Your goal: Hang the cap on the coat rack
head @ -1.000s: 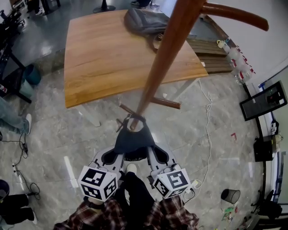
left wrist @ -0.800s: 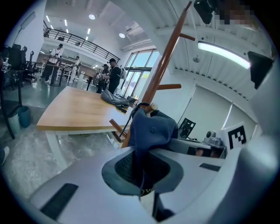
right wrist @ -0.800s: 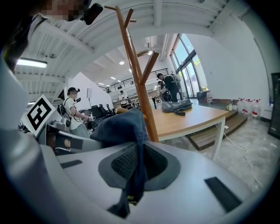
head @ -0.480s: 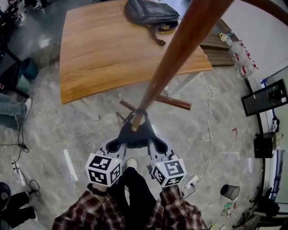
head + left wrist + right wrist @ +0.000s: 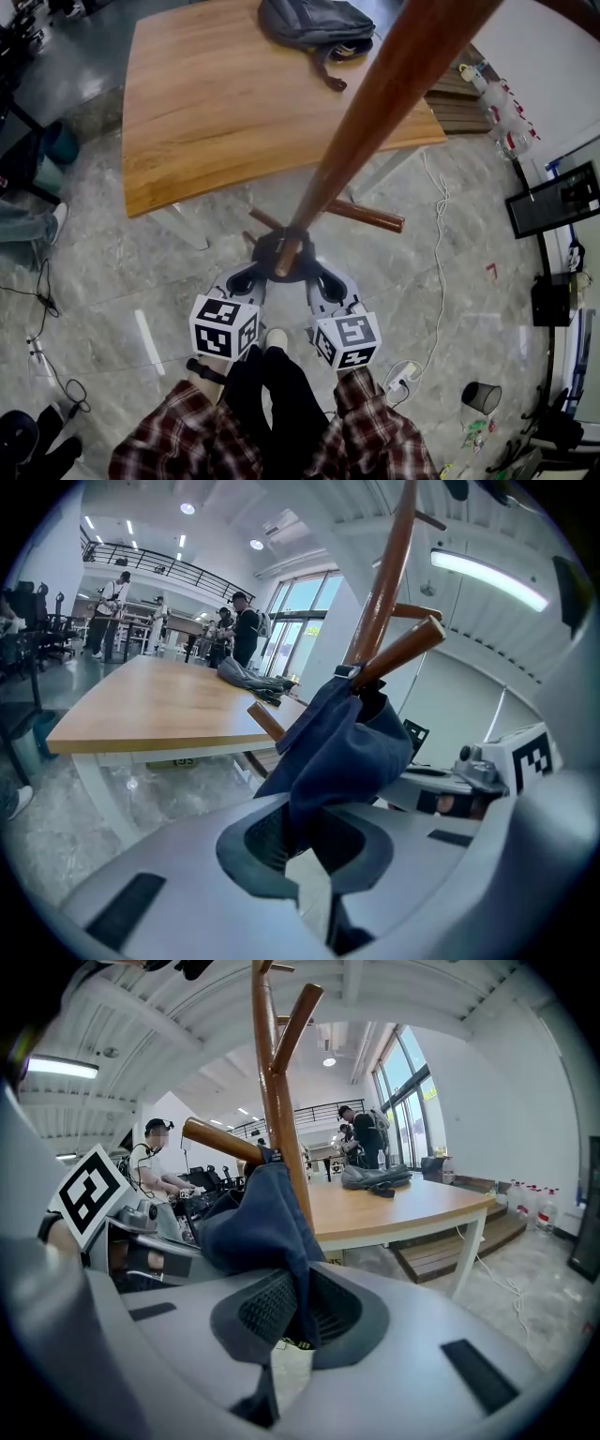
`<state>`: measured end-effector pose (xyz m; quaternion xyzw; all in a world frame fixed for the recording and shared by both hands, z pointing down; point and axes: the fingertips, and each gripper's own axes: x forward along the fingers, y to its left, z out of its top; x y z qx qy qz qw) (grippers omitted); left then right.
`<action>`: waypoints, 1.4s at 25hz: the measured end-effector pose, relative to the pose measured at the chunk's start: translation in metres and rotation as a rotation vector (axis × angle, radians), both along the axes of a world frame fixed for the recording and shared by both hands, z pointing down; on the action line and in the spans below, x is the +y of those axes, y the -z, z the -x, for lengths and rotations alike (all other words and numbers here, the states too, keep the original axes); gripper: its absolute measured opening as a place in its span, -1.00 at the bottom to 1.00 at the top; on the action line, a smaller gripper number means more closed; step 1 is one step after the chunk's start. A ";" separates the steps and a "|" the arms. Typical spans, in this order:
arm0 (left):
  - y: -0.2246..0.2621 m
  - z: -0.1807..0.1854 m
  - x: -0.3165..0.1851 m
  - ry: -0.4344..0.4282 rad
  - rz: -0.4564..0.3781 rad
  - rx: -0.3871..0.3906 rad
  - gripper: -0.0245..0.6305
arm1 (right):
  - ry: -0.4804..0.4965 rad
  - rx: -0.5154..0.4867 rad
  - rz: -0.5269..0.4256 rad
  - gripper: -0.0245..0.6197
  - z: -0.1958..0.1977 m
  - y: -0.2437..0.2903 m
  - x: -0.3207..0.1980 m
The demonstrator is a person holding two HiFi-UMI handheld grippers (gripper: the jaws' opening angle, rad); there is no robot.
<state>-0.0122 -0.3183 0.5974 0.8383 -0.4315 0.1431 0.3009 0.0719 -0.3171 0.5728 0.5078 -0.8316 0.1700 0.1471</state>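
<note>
coat rack (image 5: pixel 384 103): top cut off | cap (image 5: pixel 263 250): probably mostly behind peg (image 5: pixel 286 262)

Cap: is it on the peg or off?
On. The cap drapes over the coat rack's peg; the left hand-held gripper and right hand-held gripper pinch its fabric.

cap (image 5: pixel 265 249) slid further over the peg (image 5: pixel 287 260), left gripper (image 5: pixel 246 278) and right gripper (image 5: pixel 323 278) moved forward

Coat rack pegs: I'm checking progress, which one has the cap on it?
The peg whose tip sticks out past the dark blue cap; the pegs above it are bare.
</note>
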 end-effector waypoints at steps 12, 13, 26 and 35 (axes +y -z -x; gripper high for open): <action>0.004 -0.001 0.006 -0.021 0.028 0.106 -0.86 | 0.032 -0.058 0.030 -0.84 0.001 0.004 0.008; 0.006 -0.001 0.007 -0.022 0.028 0.113 -0.86 | 0.041 -0.067 0.027 -0.80 0.002 0.006 0.010; 0.011 0.018 0.032 -0.016 0.046 0.136 -0.46 | 0.087 -0.090 0.004 -0.67 -0.003 0.020 0.036; 0.055 0.027 0.054 -0.013 -0.002 0.197 -0.46 | 0.039 -0.164 0.011 -0.67 -0.007 0.047 0.051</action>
